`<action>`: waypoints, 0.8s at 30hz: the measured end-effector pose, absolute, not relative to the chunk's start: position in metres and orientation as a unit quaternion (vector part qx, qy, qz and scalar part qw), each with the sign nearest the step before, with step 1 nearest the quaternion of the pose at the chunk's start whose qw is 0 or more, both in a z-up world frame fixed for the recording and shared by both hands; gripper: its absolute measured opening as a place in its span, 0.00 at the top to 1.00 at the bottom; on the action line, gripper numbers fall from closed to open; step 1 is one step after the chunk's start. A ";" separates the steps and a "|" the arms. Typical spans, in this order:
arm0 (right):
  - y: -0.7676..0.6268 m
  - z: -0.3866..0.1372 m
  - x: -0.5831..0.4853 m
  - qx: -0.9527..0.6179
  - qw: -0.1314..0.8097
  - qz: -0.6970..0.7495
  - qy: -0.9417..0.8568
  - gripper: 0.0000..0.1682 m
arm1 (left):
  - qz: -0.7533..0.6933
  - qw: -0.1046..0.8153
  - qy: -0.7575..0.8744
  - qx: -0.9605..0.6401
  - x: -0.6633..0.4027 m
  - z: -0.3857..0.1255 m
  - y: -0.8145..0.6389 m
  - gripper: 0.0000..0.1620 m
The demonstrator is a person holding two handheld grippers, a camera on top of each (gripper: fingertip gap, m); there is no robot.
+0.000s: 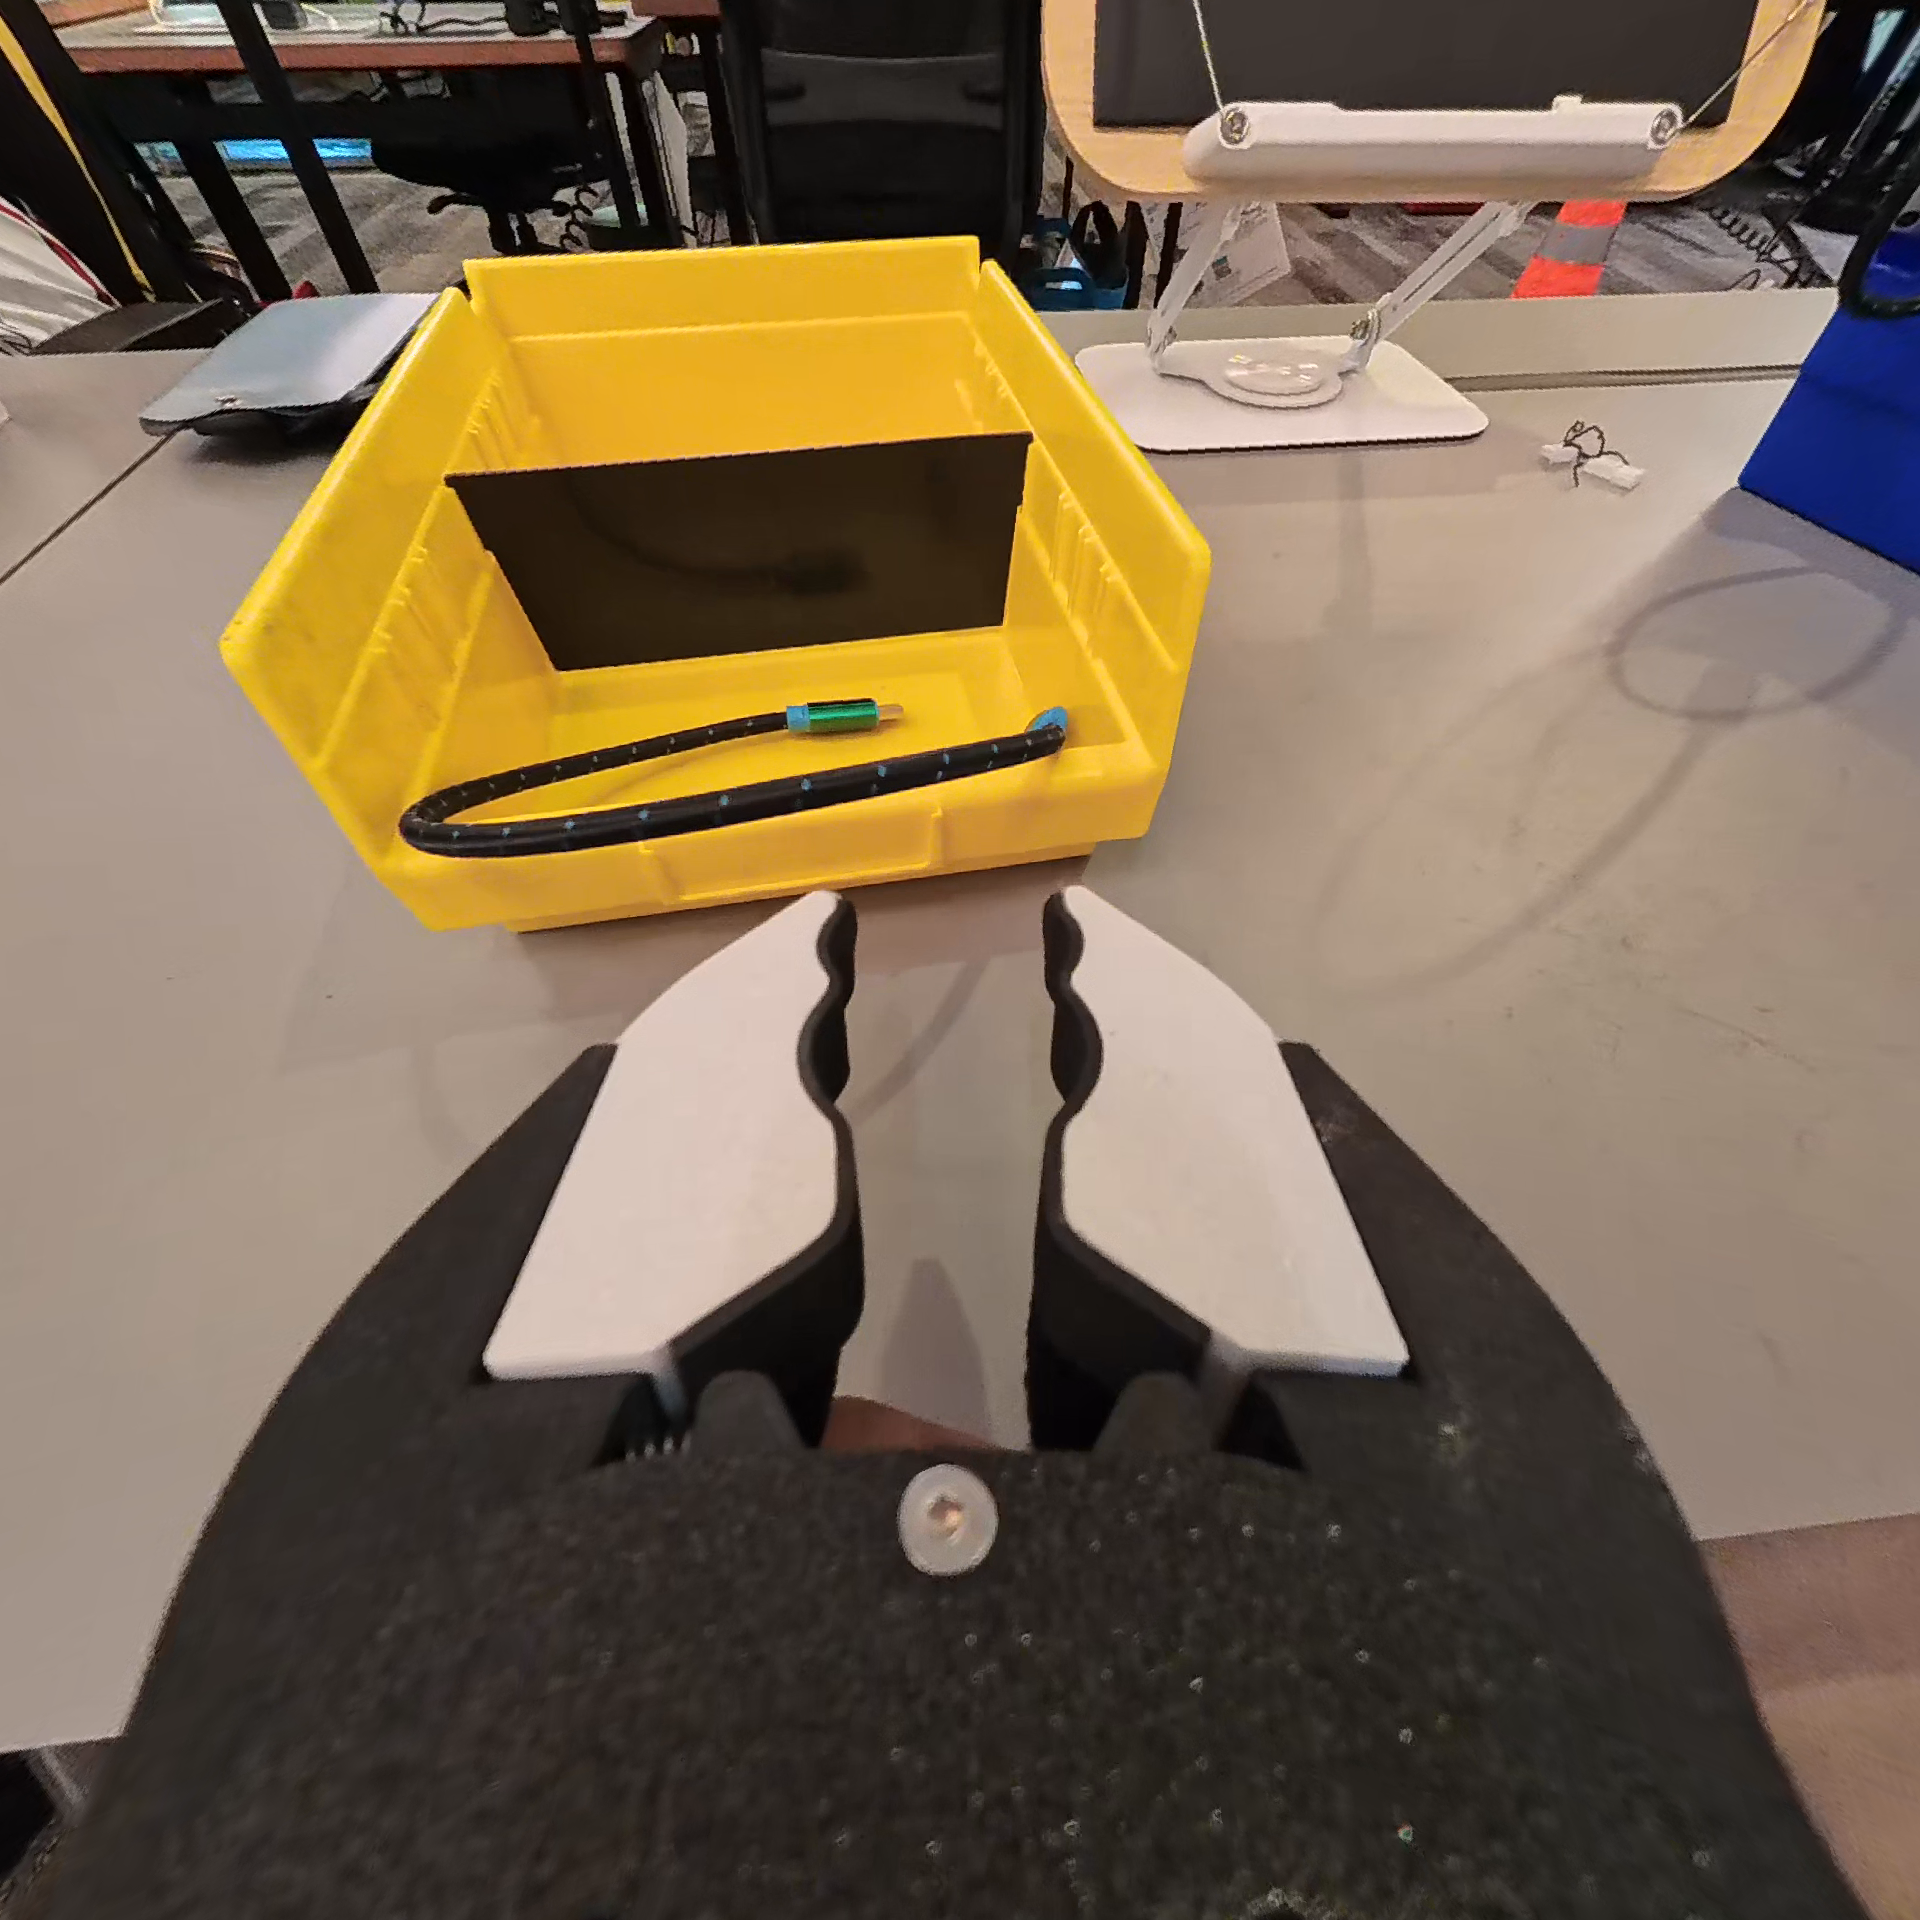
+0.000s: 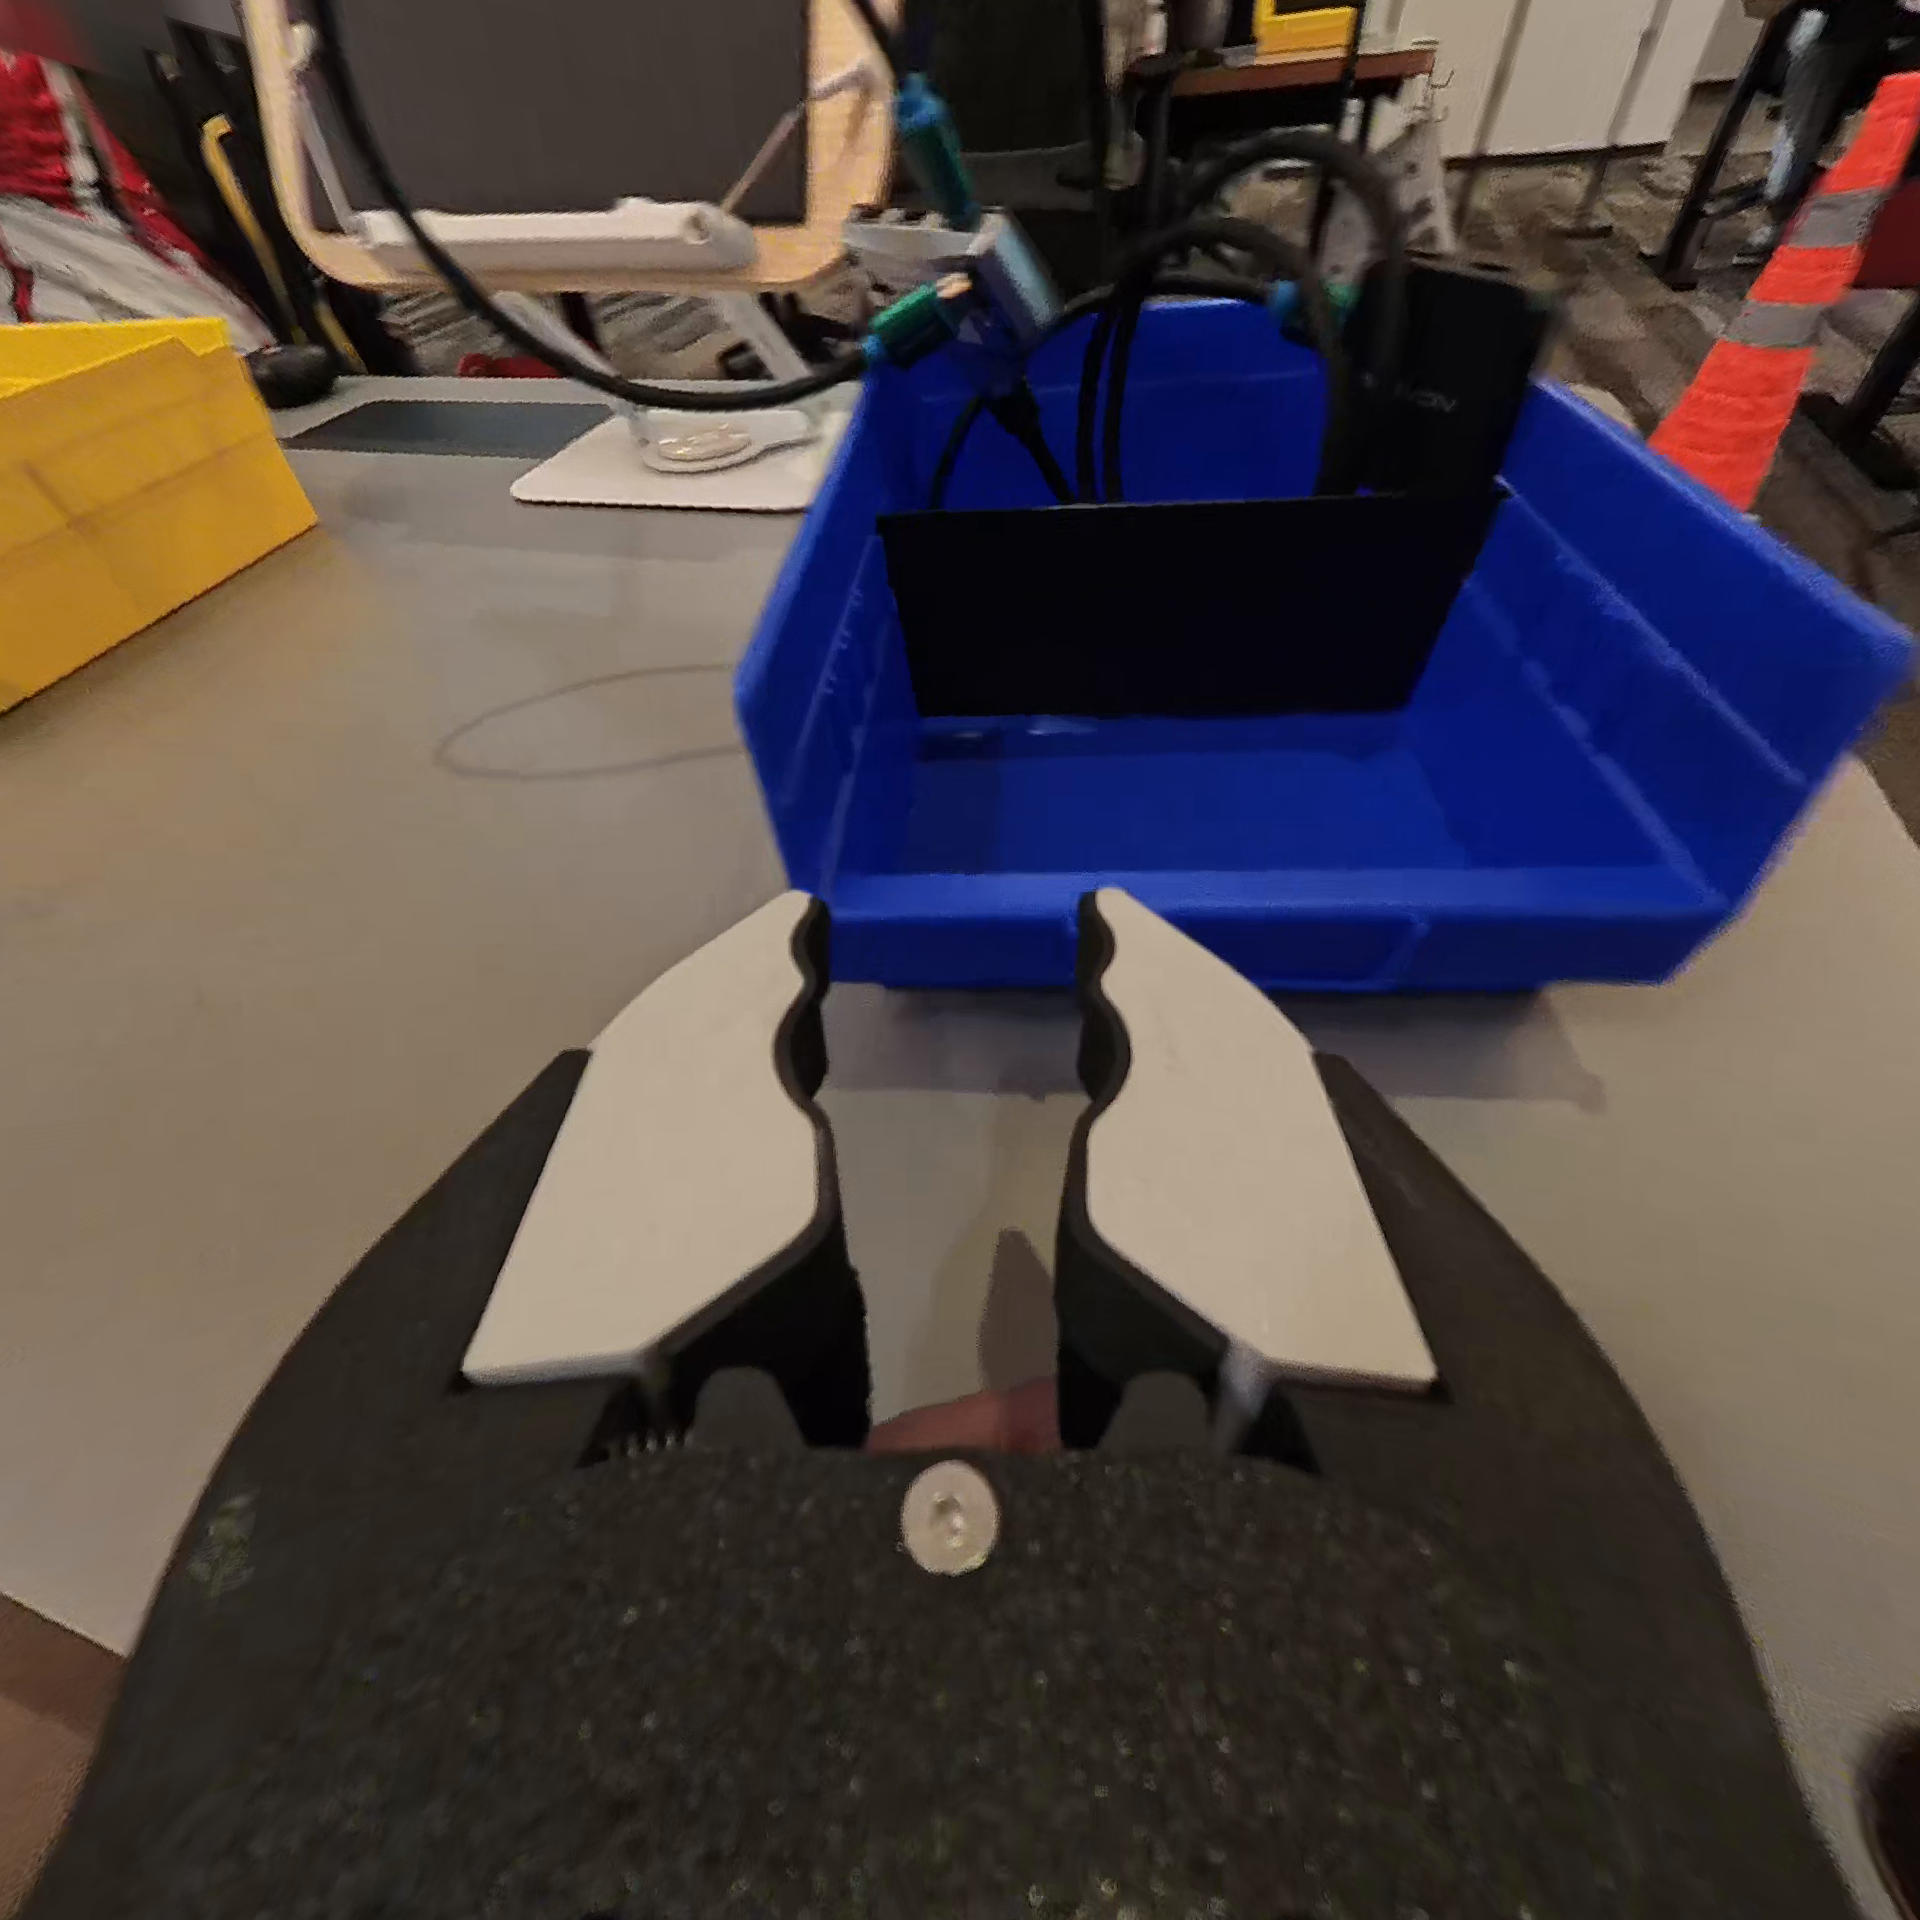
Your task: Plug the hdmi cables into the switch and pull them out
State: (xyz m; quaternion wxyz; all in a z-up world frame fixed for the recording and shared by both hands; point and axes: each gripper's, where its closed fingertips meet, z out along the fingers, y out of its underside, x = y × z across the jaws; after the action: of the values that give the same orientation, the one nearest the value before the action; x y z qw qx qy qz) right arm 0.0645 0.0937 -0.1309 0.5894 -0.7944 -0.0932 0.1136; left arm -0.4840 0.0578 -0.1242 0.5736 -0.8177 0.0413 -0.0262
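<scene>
In the left wrist view a black braided HDMI cable point(image 1: 665, 805) with a green and blue plug point(image 1: 836, 717) lies in the front compartment of a yellow bin point(image 1: 312, 644). My left gripper point(image 1: 949, 914) is open and empty, just in front of the bin. In the right wrist view a blue bin point(image 2: 1558, 665) holds black cables point(image 2: 1101, 395) behind a black divider point(image 2: 1174, 603). A grey switch point(image 2: 1003, 275) with green plugs point(image 2: 935, 145) in it sits at the bin's back left rim. My right gripper point(image 2: 951, 914) is open and empty, before the bin's front wall.
A white tablet stand with a wooden frame point(image 1: 1288, 405) stands at the back of the grey table point(image 1: 1558, 831). A dark flat device point(image 1: 281, 364) lies back left. An orange cone point(image 2: 1787, 281) stands on the floor to the right. The yellow bin also shows in the right wrist view point(image 2: 125, 488). My right fingertips sit around 55 centimeters from my left ones.
</scene>
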 end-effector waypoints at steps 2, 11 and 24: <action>0.103 -0.132 0.037 -0.795 0.578 0.111 -0.150 0.68 | -0.025 0.573 0.048 -0.818 -0.481 -0.125 0.058 0.79; 0.133 -0.122 -0.041 -0.791 0.573 0.125 -0.175 0.54 | -0.061 0.584 0.102 -0.803 -0.442 -0.123 0.061 0.78; 0.066 -0.088 0.055 -0.771 0.635 0.028 -0.037 0.67 | -0.290 0.494 0.319 -0.755 -0.165 -0.126 0.062 0.61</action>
State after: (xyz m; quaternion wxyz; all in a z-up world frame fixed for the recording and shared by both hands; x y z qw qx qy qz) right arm 0.0545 0.0664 -0.0882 0.6347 -0.7714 -0.0369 0.0280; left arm -0.1654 0.0622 -0.1262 0.4940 -0.7551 0.3186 -0.2903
